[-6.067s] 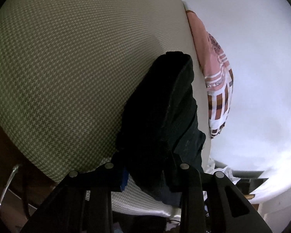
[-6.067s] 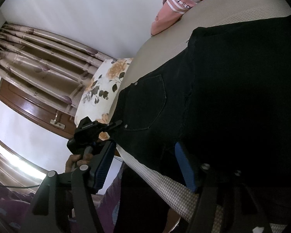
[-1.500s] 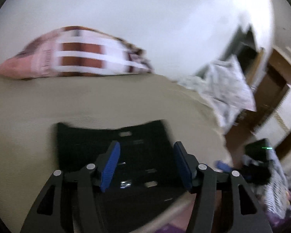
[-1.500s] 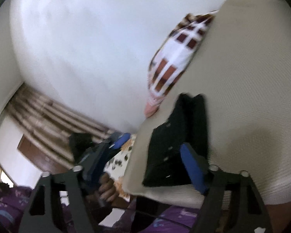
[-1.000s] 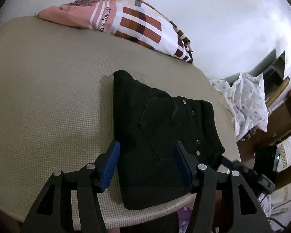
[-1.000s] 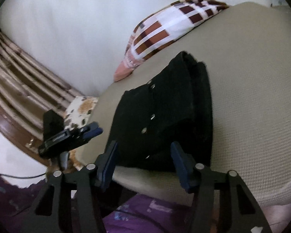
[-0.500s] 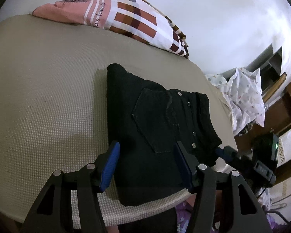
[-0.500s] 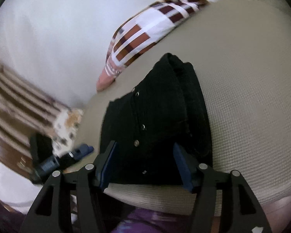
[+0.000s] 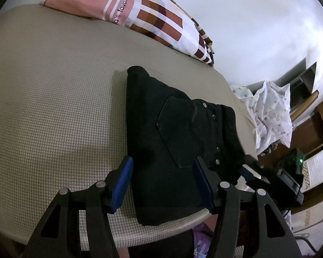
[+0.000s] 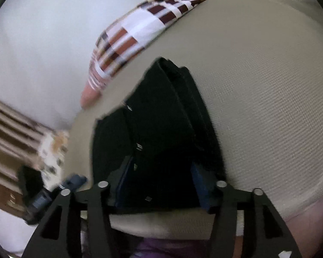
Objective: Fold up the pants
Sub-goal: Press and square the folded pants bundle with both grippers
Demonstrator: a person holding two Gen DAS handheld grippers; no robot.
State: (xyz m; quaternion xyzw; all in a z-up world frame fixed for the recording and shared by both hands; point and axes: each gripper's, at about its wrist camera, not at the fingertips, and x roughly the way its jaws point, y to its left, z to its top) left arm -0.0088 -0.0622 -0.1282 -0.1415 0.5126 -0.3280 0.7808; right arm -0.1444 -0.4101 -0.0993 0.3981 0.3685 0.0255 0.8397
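- The black pants (image 9: 178, 142) lie on the beige bed cover (image 9: 53, 99) as a compact stack of layers, back pocket and rivets facing up, near the bed's front edge and well apart from the checked pillow (image 9: 152, 19) at the far side.
- From the right wrist view you see the stacked layers along one side of the bundle (image 10: 161, 133); they look roughly even, though motion blur softens that picture.
- Your left gripper (image 9: 163, 185) has its jaws spread, the blue pads straddling the near end of the stack without pinching it.
- Your right gripper (image 10: 161, 185) also has its jaws spread over the near corner of the bundle; whether the pads touch the cloth you cannot tell, because the dark fabric hides them.
- By the look of it, folding is essentially finished and you are at the checking or tidying step.
- If you do anything next, it calls for little: press the top layer flat or nudge the near hem square, then lift both grippers straight away so no layer drags open.
- A patterned cloth (image 9: 273, 111) hangs off to the side, clear of your work.
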